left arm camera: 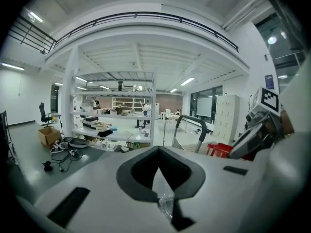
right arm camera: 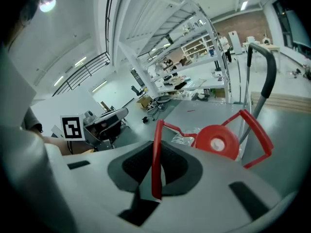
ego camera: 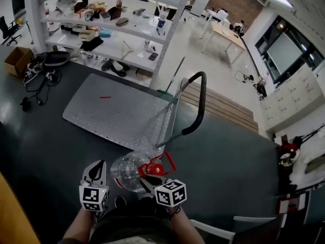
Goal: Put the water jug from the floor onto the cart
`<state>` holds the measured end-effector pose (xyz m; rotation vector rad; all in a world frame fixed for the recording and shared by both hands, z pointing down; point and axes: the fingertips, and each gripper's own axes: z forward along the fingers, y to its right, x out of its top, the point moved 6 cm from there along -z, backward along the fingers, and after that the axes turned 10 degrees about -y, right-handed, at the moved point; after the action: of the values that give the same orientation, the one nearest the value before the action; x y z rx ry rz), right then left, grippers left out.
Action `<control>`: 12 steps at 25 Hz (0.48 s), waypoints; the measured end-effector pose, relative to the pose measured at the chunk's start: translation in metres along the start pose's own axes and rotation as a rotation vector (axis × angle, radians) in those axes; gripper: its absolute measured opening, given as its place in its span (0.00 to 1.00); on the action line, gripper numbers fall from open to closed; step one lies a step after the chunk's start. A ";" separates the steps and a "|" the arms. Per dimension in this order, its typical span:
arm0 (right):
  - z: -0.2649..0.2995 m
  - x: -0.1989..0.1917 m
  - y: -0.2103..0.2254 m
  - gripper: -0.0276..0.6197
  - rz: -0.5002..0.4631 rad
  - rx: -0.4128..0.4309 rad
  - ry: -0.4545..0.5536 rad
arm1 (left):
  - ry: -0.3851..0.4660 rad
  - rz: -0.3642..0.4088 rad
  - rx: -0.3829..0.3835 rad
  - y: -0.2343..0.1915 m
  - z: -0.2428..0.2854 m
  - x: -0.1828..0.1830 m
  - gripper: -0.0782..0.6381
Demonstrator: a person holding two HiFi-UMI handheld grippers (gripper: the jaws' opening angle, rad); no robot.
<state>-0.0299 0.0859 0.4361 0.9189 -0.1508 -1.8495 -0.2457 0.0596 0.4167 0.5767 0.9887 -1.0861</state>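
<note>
The water jug is clear, with a red cap and a red carrying handle. It hangs between my two grippers, just short of the cart's near corner. My right gripper is shut on the red handle, which runs up between its jaws in the right gripper view. My left gripper sits against the jug's left side, and crinkled clear plastic of the jug is pinched at its jaw tips. The cart has a silver deck and a black handle, and it stands straight ahead.
White shelving full of small items stands behind the cart. A cardboard box and tangled cables lie at the far left. A wooden slatted platform lies beyond the cart's handle. A small red mark is on the deck.
</note>
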 end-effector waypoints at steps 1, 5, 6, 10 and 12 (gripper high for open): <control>0.004 0.002 0.000 0.09 0.006 0.005 0.003 | -0.006 -0.008 0.003 -0.004 0.004 -0.001 0.12; 0.022 0.020 0.018 0.09 0.015 0.017 -0.008 | -0.015 -0.009 0.002 -0.012 0.029 0.004 0.12; 0.027 0.025 0.025 0.09 0.011 0.021 -0.021 | -0.016 -0.010 0.001 -0.013 0.037 0.006 0.12; 0.044 0.052 0.047 0.09 -0.030 0.032 -0.077 | -0.037 -0.033 -0.001 -0.021 0.070 0.023 0.12; 0.051 0.068 0.055 0.09 -0.045 0.048 -0.093 | -0.045 -0.001 -0.008 -0.025 0.086 0.039 0.12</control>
<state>-0.0356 -0.0119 0.4631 0.8758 -0.2345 -1.9387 -0.2320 -0.0370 0.4249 0.5434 0.9535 -1.0909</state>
